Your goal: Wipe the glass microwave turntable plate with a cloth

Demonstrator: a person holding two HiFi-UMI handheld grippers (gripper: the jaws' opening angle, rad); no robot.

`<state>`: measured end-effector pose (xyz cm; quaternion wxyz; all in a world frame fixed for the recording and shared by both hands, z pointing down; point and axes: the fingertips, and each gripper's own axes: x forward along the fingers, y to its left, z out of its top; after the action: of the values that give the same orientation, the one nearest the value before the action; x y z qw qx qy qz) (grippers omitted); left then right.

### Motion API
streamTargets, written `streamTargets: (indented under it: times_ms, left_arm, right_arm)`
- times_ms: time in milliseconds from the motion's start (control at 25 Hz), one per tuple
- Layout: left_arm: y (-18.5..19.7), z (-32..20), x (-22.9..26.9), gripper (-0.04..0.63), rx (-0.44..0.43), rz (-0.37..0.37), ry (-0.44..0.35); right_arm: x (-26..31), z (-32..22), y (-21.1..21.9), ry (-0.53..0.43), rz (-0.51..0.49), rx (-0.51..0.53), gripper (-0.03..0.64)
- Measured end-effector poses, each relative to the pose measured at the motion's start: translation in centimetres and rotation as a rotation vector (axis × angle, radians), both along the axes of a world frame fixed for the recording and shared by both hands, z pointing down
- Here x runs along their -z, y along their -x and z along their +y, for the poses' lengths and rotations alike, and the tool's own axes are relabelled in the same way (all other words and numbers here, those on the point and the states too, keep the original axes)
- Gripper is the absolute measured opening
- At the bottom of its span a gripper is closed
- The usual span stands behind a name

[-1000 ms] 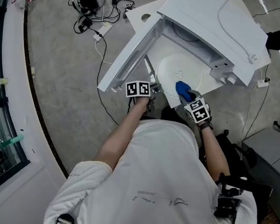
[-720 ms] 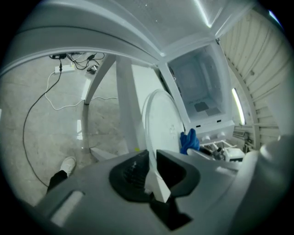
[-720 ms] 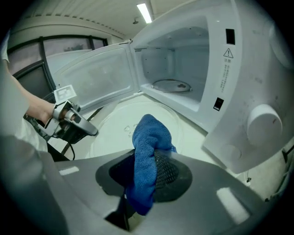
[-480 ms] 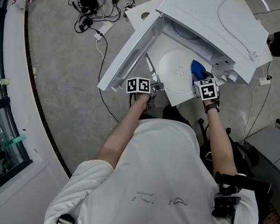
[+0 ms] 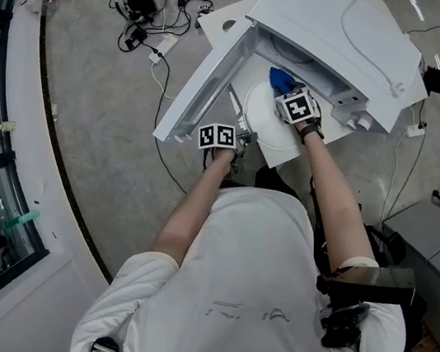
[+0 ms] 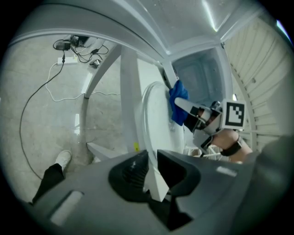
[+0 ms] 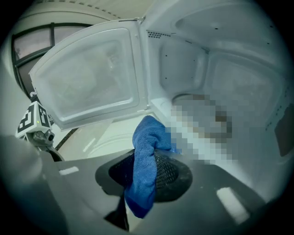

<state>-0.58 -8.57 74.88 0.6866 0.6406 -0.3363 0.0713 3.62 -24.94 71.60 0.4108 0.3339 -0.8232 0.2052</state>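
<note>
The glass turntable plate (image 5: 263, 128) juts out of the open white microwave (image 5: 344, 33), tilted on edge. My left gripper (image 5: 240, 143) is shut on the plate's near rim (image 6: 152, 181), the pads pressing both faces. My right gripper (image 5: 288, 91) is shut on a blue cloth (image 5: 279, 78), which lies against the plate's far part, by the oven mouth. In the right gripper view the cloth (image 7: 143, 170) hangs folded between the jaws over the plate (image 7: 110, 142). The left gripper view shows the cloth (image 6: 177, 103) pressed on the plate's face (image 6: 155, 119).
The microwave door (image 5: 200, 92) stands open to the left of the plate; the cavity (image 7: 216, 87) lies beyond the cloth. Cables and a power strip (image 5: 146, 17) lie on the floor at the upper left. A grey cabinet (image 5: 435, 240) stands at the right.
My right gripper has swept the blue cloth round the plate, from its near right rim past the right edge to the far side by the oven mouth. The left gripper has kept still on the rim.
</note>
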Motion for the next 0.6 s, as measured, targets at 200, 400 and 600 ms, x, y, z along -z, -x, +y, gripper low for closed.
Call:
streamTargets:
  times_ms: [200,400,600]
  left_arm:
    - [0.0,-0.1,0.0,0.061,0.011,0.000,-0.003]
    - [0.0,-0.1,0.0,0.061,0.029,0.015,-0.004]
    - [0.1,-0.1,0.0,0.058,0.024,0.026,-0.010]
  right_arm:
    - [-1.0,3.9,5.4,0.033,-0.106,0.167,0.098]
    - [-0.9,10.4,6.8,0.151,-0.256,0.344,0.097]
    - [-0.7,15.4,3.9,0.241,-0.329,0.339,0.095]
